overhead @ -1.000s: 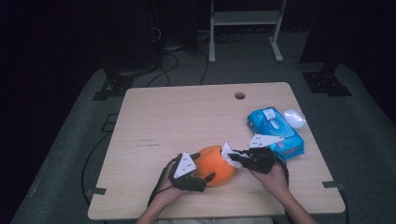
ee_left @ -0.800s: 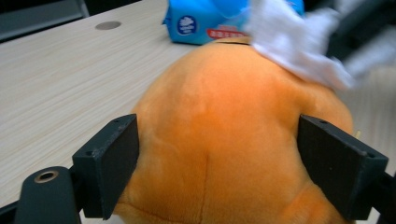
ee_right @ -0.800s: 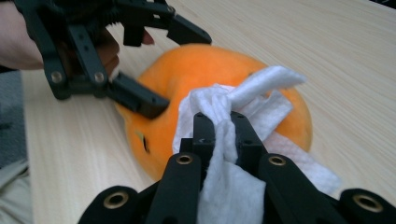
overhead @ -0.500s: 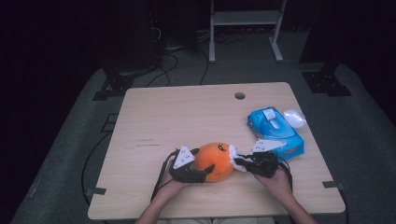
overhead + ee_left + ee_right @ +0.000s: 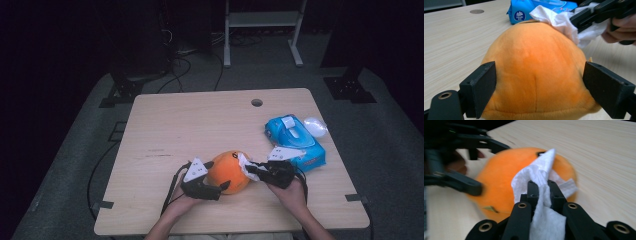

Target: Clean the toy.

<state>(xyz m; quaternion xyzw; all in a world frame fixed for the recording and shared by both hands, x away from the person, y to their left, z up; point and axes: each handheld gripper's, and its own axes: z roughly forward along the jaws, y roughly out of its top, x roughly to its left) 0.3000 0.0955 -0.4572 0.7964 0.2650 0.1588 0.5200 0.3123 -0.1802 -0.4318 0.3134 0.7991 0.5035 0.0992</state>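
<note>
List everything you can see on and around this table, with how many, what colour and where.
Round orange plush toy: one, orange, near edge of the table, between the left gripper's jaws.
White wet wipe: one, white, pinched in the right gripper, lying against the plush toy.
Blue pack of wipes: one, blue with a white flap, right side of the table.
Clear plastic bit: one, whitish, beside the pack's far end; too small to identify.
Wooden table: one, light wood, with a round hole near the far edge.
Left gripper: one, black, jaws wide on either side of the toy.
Right gripper: one, black, shut on the wipe.
</note>
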